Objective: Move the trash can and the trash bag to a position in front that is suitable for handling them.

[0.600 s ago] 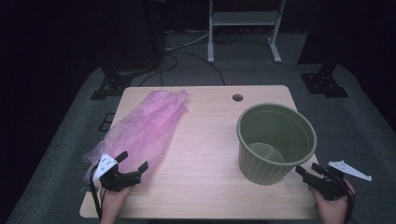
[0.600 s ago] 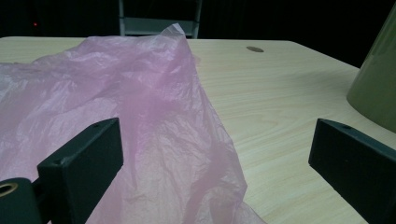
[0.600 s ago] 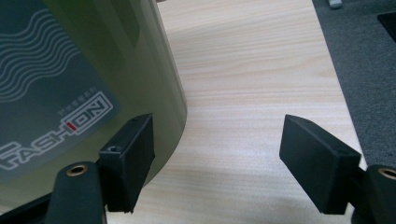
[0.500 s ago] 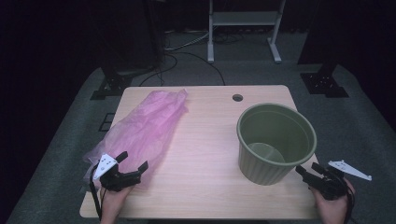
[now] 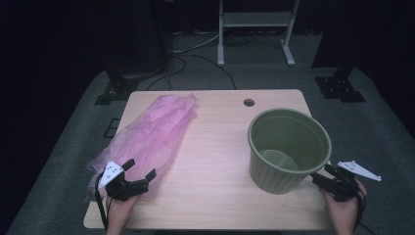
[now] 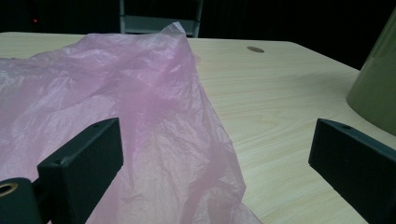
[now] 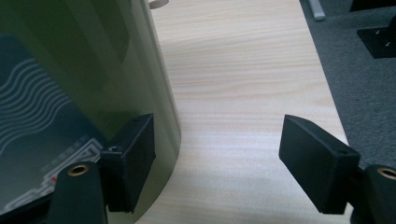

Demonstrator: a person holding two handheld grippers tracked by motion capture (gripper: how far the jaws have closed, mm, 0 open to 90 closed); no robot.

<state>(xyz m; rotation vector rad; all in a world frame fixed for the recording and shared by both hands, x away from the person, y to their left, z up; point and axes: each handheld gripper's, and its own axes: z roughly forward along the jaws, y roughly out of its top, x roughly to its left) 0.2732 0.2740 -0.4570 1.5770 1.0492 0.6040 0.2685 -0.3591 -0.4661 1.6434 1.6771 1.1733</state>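
Overhead table (image 5: 215, 147) view, two close jaw-level views

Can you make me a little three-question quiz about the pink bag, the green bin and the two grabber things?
1. True or false: the pink plastic bag lies flat on the table, outside the green bin.
2. Which gripper is next to the bin? A) left gripper B) right gripper
3. Fill in: the jaws of both grippers stand ____.

Key
1. True. The bag is spread over the table's left side and the bin has nothing in it.
2. B. The right gripper view shows the bin's wall beside one jaw.
3. Open, with nothing held between them.
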